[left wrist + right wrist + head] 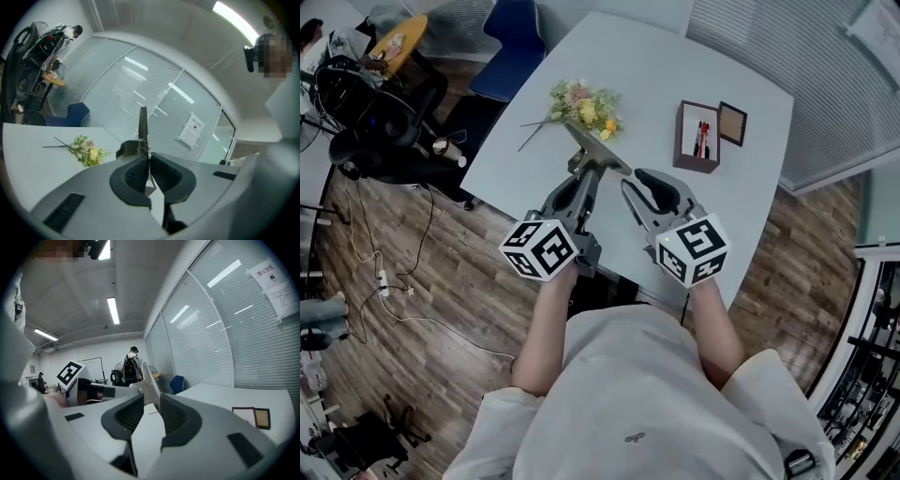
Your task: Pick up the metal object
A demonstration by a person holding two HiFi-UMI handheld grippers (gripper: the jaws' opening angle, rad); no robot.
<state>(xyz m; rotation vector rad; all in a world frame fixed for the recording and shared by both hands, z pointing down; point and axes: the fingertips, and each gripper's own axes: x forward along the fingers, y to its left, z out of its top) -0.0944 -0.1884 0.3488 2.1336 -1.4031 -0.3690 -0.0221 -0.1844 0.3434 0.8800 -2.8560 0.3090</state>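
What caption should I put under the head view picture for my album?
Left tool clamps the metal object over a white table with flowers.

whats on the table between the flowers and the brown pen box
Nothing: in the head view the stretch of table between the flowers and the pen box is bare.

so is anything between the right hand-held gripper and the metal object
Nothing visible. The metal object sits between the open jaws of the right hand-held gripper, and the left hand-held gripper is shut on it.
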